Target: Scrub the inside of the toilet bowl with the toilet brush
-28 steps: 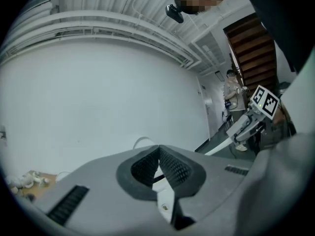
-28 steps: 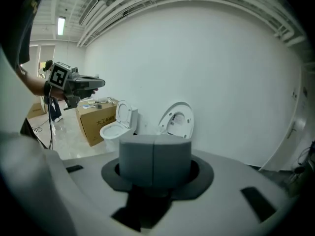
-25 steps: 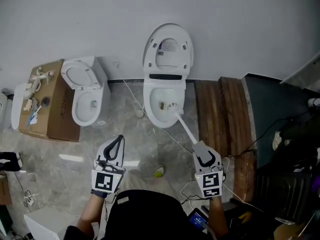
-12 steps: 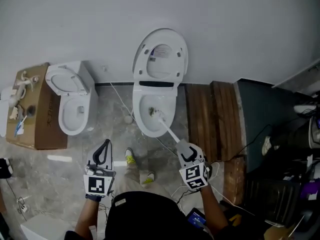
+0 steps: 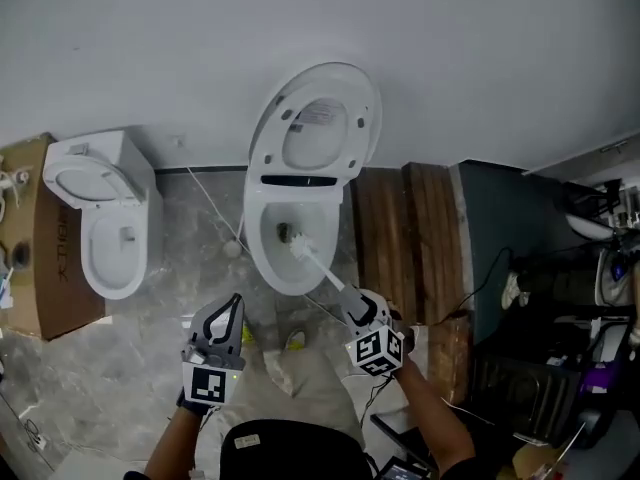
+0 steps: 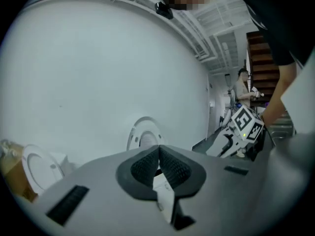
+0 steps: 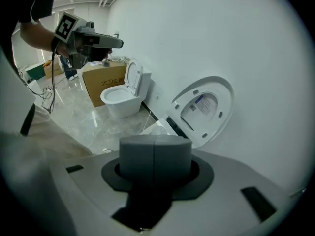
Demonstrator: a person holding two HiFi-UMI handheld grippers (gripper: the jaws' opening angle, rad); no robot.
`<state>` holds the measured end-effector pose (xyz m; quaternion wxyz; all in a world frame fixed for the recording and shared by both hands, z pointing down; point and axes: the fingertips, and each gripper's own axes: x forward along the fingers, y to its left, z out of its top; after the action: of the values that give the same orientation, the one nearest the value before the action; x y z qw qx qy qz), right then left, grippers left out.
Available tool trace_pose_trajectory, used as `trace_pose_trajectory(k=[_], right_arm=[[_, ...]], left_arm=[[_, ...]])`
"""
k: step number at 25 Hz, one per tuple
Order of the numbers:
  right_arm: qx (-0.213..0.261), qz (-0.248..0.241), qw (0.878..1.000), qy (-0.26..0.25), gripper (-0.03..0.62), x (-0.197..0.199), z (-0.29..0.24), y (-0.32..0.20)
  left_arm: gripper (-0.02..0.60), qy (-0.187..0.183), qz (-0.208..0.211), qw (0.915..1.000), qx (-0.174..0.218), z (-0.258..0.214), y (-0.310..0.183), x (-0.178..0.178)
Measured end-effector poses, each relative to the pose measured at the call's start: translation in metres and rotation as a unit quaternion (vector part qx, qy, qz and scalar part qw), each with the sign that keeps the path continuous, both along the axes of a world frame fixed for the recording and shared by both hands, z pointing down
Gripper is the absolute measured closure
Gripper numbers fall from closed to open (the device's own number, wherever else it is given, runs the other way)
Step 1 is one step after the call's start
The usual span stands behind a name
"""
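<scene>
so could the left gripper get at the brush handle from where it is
Probably yes. The left gripper hangs shut and empty beside the bowl, and nothing stands between it and the handle held by the right gripper.

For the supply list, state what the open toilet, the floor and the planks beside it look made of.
Toilet: smooth white sheen, likely glazed ceramic. Floor: grey, veined, reflective; polished stone or stone-look tile. Planks: reddish-brown boards with seams, probably wood.

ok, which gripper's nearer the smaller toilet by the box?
Left. The left gripper is over the floor beside the smaller toilet; the right gripper is farther over, by the other toilet, shut on the toilet brush.
</scene>
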<state>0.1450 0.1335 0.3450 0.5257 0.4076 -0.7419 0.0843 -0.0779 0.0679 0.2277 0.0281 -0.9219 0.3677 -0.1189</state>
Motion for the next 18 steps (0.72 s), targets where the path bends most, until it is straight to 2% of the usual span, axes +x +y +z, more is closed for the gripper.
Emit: trace_pose_trajectory(k=[2,7,8,10,11,14,15,16,18], right_arm=[[-0.016,-0.014,1.000,0.012,0.444,0.007,0.038,-0.015],[-0.029,-0.048,0.997,0.050,0.444,0.028,0.142,-0.059],[-0.027,-0.049,0.997,0.056,0.445,0.033,0.163,-0.070],[-0.026,-0.045,0.996,0.067,0.445,0.042,0.199,-0.092],[-0.028,-0.045,0.996,0.073,0.445,0.045,0.216,-0.100],[-0.034,-0.070,0.993,0.092,0.445,0.043,0.263,-0.116],[-0.036,-0.081,0.991,0.099,0.445,0.042,0.277,-0.122],[-0.037,-0.091,0.990,0.106,0.445,0.043,0.290,-0.129],[-0.037,-0.105,0.987,0.118,0.445,0.047,0.309,-0.144]], left_arm=[[0.571,-0.002,-0.017,0.9994,-0.029,0.034,-0.005,0.003],[0.571,0.011,-0.057,0.9963,-0.064,0.107,-0.034,0.019],[0.571,0.024,-0.066,0.9947,-0.075,0.123,-0.043,0.025],[0.571,0.079,-0.088,0.9858,-0.120,0.150,-0.062,0.045],[0.571,0.085,-0.082,0.9849,-0.127,0.160,-0.070,0.057],[0.571,0.026,-0.033,0.9944,-0.097,0.179,-0.085,0.080],[0.571,0.016,-0.032,0.9949,-0.094,0.185,-0.087,0.082],[0.571,0.021,-0.043,0.9935,-0.103,0.192,-0.088,0.083],[0.571,0.057,-0.087,0.9847,-0.140,0.206,-0.084,0.083]])
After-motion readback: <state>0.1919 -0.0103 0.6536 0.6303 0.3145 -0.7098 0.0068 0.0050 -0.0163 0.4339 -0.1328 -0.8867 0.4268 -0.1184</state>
